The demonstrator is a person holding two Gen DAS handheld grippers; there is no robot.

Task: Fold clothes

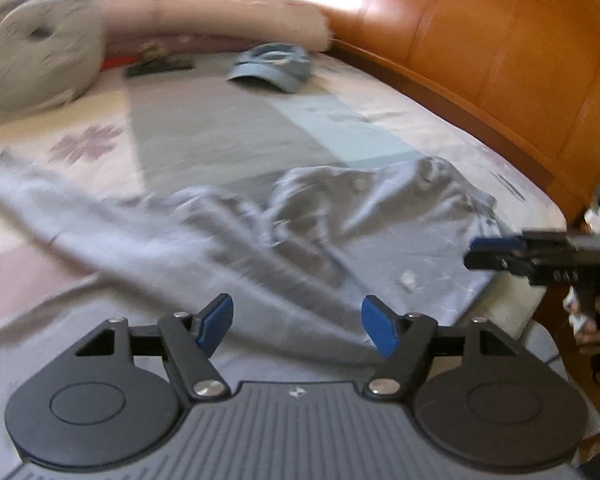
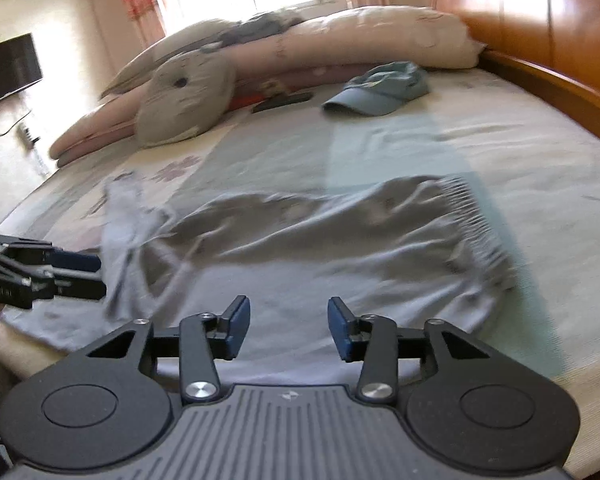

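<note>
- We see the bed (image 2: 480, 152) ahead of and beneath both tongs, spread with a pale patchwork cover of cream, grey and light green panels.
- We see the orange wooden headboard (image 1: 480, 52) along the bed's edge, ahead and to the right of both tongs.
- We see the grey garment (image 2: 300, 240), the piece to fold, lying crumpled on the bed directly in front of both tongs; its ribbed hem is ahead and to the right of the right tongs, and a long limp part trails ahead and to the left of the left tongs.
- We see rolled pinkish bedding (image 2: 360, 40) along the bed's far side, well beyond the garment.
- We see a grey round pillow (image 2: 184, 100) resting against that bedding, ahead and to the left of both tongs.
- We see a blue cap (image 2: 380, 88) on the bed, well beyond the garment.
- We see the left tongs (image 1: 298, 326) above the garment's near edge, pads well apart with nothing clamped, only cloth lying below.
- We see the right tongs (image 2: 288, 328) likewise parted and gripping nothing.
- We see a hand (image 1: 592, 328) on the right tongs' handle, at the right rim of the left view.
</note>
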